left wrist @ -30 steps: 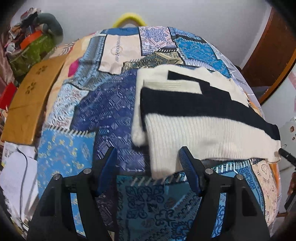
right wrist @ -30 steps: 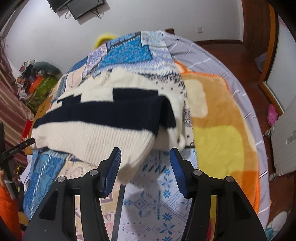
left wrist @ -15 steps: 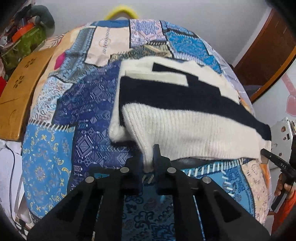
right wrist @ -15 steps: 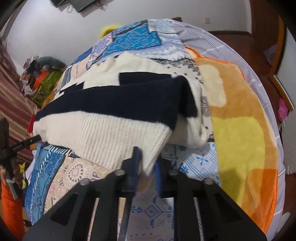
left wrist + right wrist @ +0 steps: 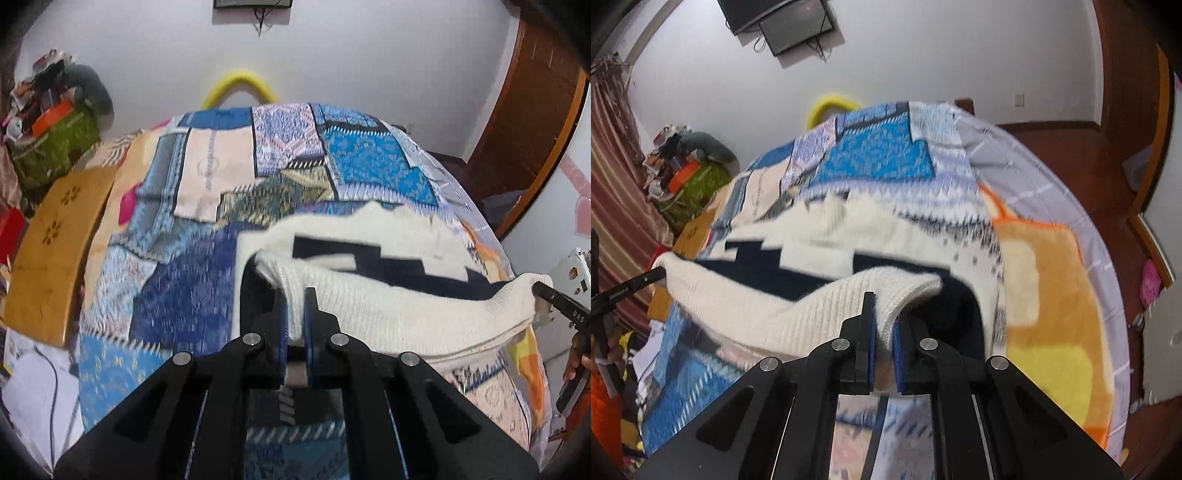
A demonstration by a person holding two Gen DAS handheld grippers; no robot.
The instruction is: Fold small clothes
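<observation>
Before you lies the wide bed under its blue, cream and orange patchwork quilt [image 5: 192, 295]; on it rests the cream ribbed knit sweater with navy blocks [image 5: 388, 310], its near hem lifted off the quilt while the far part lies flat; your black left gripper with blue pads [image 5: 295, 314] is clamped on one hem corner, and your black right gripper with blue pads [image 5: 882, 317] pinches the other corner; each gripper's tip shows at the far edge of the other's view, with white lettering, "DAS" legible on one and too blurred on the other; the quilt's nearer patches are smeared by motion.
</observation>
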